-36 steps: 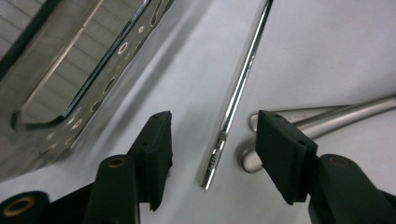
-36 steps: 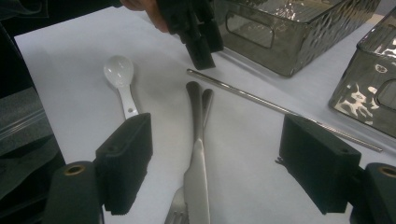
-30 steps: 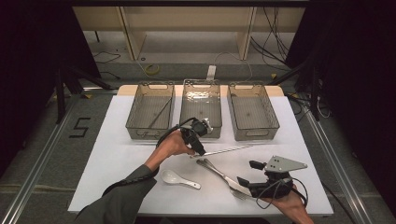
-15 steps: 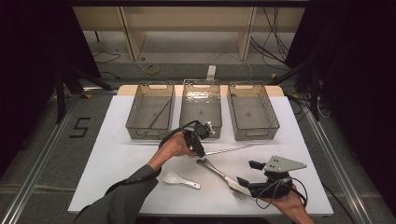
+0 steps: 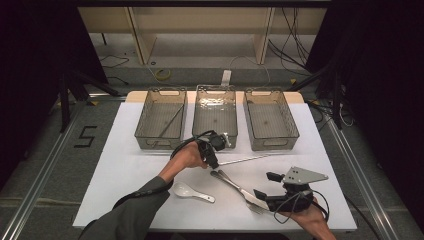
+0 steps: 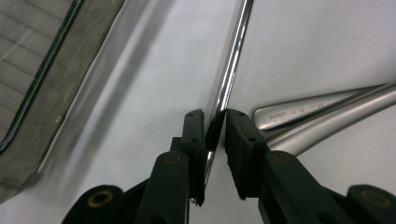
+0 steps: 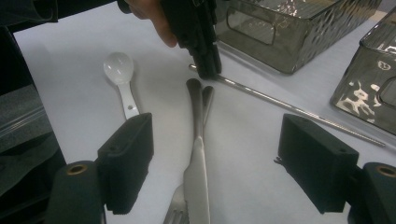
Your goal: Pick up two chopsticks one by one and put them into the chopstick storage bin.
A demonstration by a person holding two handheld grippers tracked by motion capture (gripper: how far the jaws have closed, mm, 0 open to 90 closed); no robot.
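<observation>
The left gripper [image 6: 215, 135] has just been closing its jaws on one end of the metal rod [image 5: 248, 159], which lies on the table [image 5: 125, 170] before the trays, so it can lift cleanly. The right gripper [image 7: 224, 154] waits, jaws wide apart, over the knife [image 7: 196, 182].
</observation>
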